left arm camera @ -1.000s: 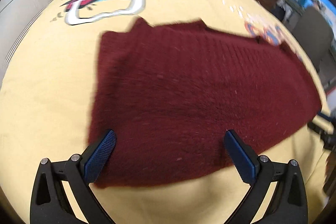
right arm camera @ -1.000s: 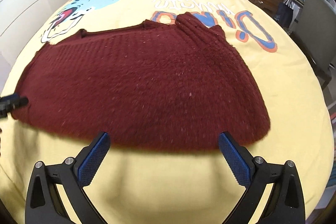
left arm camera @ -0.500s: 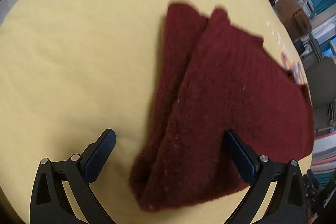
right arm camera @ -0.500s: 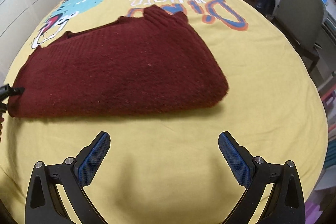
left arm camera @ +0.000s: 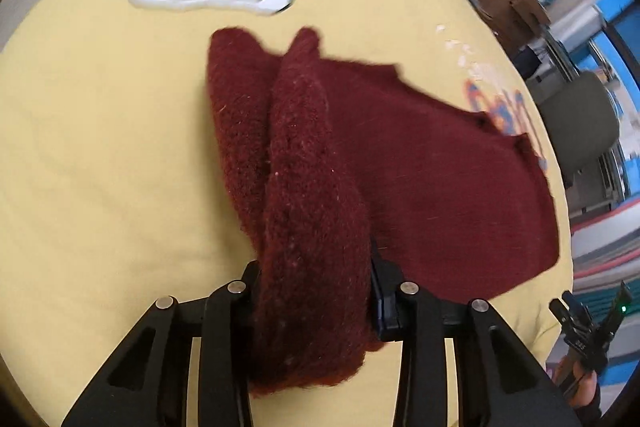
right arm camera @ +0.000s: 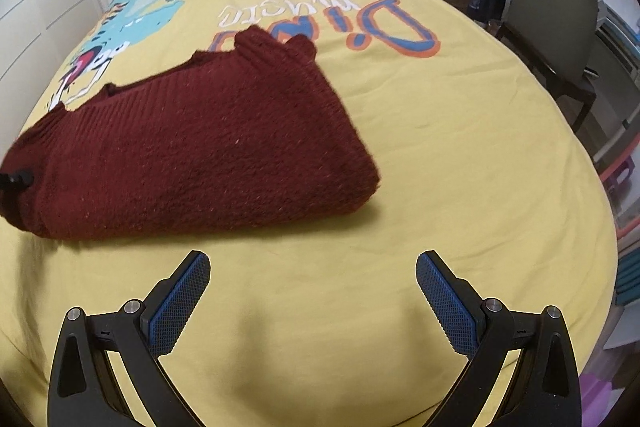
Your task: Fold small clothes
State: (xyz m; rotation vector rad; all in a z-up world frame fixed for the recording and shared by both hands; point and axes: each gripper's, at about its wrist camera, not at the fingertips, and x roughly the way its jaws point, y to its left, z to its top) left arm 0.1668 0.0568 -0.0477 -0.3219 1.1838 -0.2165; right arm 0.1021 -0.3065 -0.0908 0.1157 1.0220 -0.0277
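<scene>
Pinching a bunched corner of the sweater [left arm camera: 316, 227], the left tongs [left arm camera: 316, 311] are gripping its thick fold between their jaws. The rest of the sweater is lying folded on the bed [right arm camera: 460, 155]. The right tongs [right arm camera: 312, 303] are hovering spread wide and holding nothing, near the sweater's front edge.
</scene>
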